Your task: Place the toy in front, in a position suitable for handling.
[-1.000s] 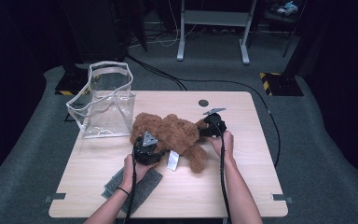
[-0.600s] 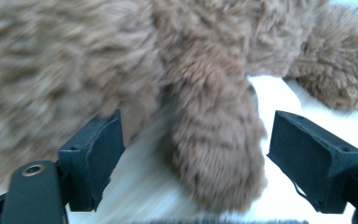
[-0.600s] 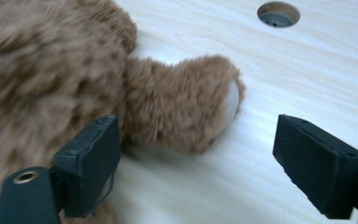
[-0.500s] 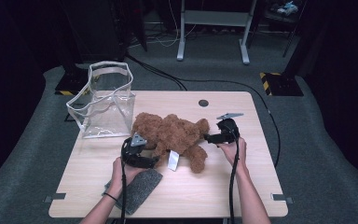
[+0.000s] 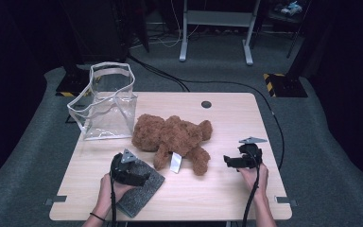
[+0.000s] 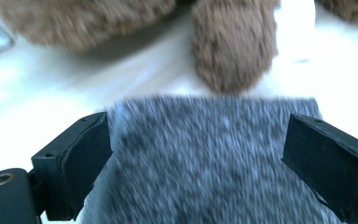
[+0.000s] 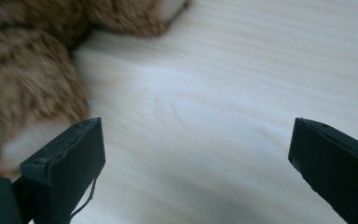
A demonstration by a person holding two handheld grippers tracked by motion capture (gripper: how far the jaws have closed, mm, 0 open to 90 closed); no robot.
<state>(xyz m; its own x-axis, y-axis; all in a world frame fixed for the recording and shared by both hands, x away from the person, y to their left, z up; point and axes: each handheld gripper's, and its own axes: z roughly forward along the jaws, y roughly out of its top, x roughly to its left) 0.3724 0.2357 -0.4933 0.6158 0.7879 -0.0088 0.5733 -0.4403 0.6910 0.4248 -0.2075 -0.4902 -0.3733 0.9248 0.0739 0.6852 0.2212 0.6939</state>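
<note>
A brown teddy bear [image 5: 175, 137] lies on its side in the middle of the wooden table [image 5: 227, 113], with a white tag [image 5: 175, 162] at its lower edge. My left gripper [image 5: 144, 178] is open above a grey felt cloth [image 5: 139, 189] near the front left; in the left gripper view the grey felt cloth [image 6: 209, 154] spans the space between the jaws and a bear limb [image 6: 233, 46] lies just beyond. My right gripper [image 5: 227, 161] is open, right of the bear and apart from it; in the right gripper view the bear's fur [image 7: 28, 84] sits at the left.
A clear plastic bag [image 5: 106, 101] with white trim stands upright at the table's back left. A dark round grommet [image 5: 206, 104] sits near the back edge. Cables trail off the table's right side onto the grey carpet.
Both grippers have drawn back from the bear toward the front edge. The left one now hovers over the grey cloth; the right has moved out to the right. The bear lies released.
</note>
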